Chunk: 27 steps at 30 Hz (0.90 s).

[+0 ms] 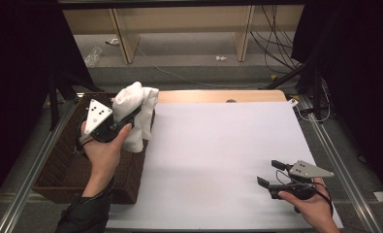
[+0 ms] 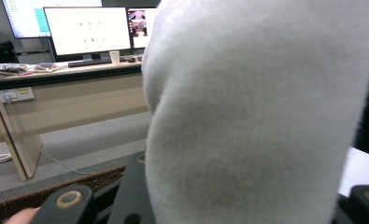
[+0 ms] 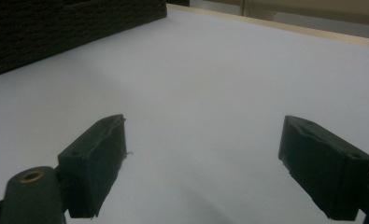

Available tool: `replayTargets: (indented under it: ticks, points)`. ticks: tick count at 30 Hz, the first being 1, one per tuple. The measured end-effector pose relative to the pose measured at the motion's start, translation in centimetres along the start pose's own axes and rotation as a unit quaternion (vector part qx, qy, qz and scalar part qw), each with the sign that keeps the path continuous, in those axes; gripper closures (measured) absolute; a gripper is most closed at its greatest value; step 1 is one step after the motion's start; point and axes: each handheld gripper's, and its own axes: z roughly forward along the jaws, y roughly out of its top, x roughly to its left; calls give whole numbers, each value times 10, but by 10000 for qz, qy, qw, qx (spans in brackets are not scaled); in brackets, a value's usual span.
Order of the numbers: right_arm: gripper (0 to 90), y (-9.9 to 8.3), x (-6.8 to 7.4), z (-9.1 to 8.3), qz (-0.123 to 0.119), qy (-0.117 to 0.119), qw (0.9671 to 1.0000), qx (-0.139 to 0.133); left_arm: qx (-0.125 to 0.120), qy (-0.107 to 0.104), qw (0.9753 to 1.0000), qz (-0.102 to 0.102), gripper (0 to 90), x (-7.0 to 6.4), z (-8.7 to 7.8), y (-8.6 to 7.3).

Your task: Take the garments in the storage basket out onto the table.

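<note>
From the high view, the left gripper (image 1: pixel 131 112) is lifted above the dark woven basket (image 1: pixel 58 170) and it holds a white cloth (image 1: pixel 138 114) between its jaws. The cloth hangs bunched in front of this gripper and falls down over the basket's edge, beside the white sheet (image 1: pixel 218 160) that covers the bench. The right gripper (image 1: pixel 271 174) is well apart from the cloth, low over the near part of the sheet, and its jaws stand wide with nothing between them.

In the left gripper view, the white cloth (image 2: pixel 261 116) is directly in front of the camera, very close, and it comes down between the two black jaws. To the left of the gripper, behind the cloth, I see a desk with monitors (image 2: pixel 86 30) and a paper cup (image 2: pixel 114 57).

In the right gripper view, the right gripper (image 3: pixel 203 156) has its jaws far apart, and the white sheet (image 3: pixel 210 88) lies bare between them. The basket (image 3: pixel 56 28) is ahead of the gripper, to its left.
</note>
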Motion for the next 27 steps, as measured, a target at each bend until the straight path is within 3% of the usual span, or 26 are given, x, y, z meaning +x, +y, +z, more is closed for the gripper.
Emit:
replayTargets:
  ticks: [27]
  points:
    - [160, 0, 0, 0, 0, -21, 10000, -3, 97, -284, 9995, 29, 690, -19, 8, -3]
